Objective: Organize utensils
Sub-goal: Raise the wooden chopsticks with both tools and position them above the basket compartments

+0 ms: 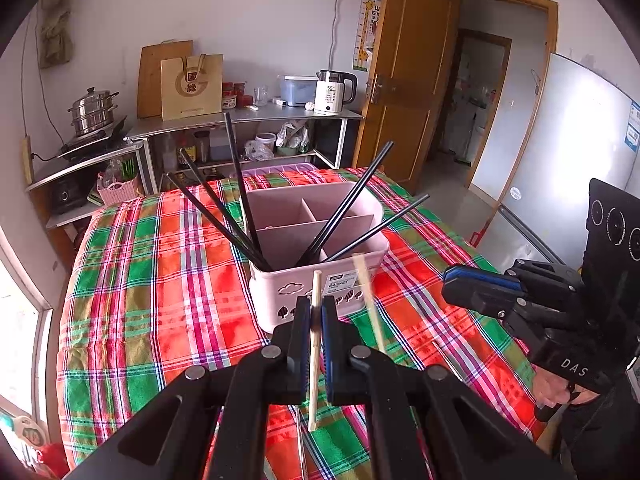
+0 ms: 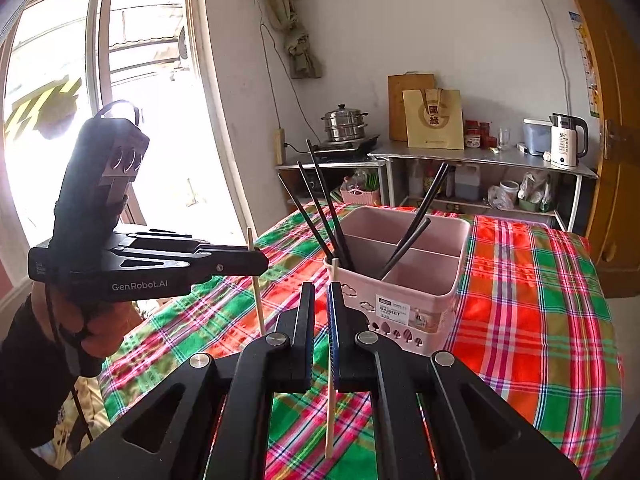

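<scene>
Above the plaid-clothed counter (image 1: 160, 280), before the pink basket (image 1: 320, 240) of black chopsticks (image 1: 240, 216), our left tongs (image 1: 316, 316) and right tongs (image 2: 320, 304) each pinch one wooden chopstick (image 1: 314, 380) mid-shaft. We judge these light, stiff, slippery.

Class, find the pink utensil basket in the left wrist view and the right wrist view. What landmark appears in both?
Left wrist view: pink utensil basket at centre, beyond the gripper.
Right wrist view: basket right of centre.
Shared landmark: white electric kettle on the metal shelf.
</scene>
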`<action>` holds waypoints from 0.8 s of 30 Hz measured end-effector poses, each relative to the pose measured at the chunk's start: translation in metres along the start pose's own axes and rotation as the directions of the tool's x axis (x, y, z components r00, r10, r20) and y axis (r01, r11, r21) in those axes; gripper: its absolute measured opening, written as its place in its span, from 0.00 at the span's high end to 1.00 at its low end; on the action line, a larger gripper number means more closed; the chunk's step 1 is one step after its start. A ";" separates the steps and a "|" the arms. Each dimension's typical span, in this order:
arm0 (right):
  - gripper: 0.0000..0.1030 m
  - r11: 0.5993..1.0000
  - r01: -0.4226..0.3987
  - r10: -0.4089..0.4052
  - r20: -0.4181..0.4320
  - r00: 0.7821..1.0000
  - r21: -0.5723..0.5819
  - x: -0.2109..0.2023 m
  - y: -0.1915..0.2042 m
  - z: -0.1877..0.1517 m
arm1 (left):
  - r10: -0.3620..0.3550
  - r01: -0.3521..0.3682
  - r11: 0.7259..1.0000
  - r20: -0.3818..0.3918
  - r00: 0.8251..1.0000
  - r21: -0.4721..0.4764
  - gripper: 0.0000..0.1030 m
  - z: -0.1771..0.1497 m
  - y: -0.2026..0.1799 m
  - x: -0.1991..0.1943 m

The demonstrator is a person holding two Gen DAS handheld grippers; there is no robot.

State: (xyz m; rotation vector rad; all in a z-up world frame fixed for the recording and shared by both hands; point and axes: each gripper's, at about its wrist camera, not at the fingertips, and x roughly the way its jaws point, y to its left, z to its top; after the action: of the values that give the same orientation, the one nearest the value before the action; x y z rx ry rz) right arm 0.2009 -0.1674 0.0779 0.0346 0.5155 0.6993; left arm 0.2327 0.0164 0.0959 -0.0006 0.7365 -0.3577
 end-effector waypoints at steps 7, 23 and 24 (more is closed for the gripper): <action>0.97 1.000 0.020 -0.020 -0.029 0.999 -0.007 0.005 -0.001 -0.002 | 0.004 -0.004 1.000 0.011 1.000 -0.013 0.95 0.000 0.006 -0.005; 0.86 0.994 0.026 -0.066 -0.370 0.927 -0.110 0.126 0.015 -0.046 | 0.076 -0.072 0.995 0.056 0.996 -0.064 0.95 -0.007 0.060 -0.045; 0.86 0.991 0.034 -0.081 -0.387 0.919 -0.128 0.135 0.017 -0.047 | 0.078 -0.075 0.995 0.057 0.995 -0.067 0.95 -0.008 0.063 -0.046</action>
State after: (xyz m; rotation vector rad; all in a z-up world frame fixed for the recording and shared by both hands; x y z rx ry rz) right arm 0.2558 -0.0772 -0.0196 -0.2367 0.8548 0.6798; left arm 0.2162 0.0916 0.1120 -0.0443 0.6871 -0.2594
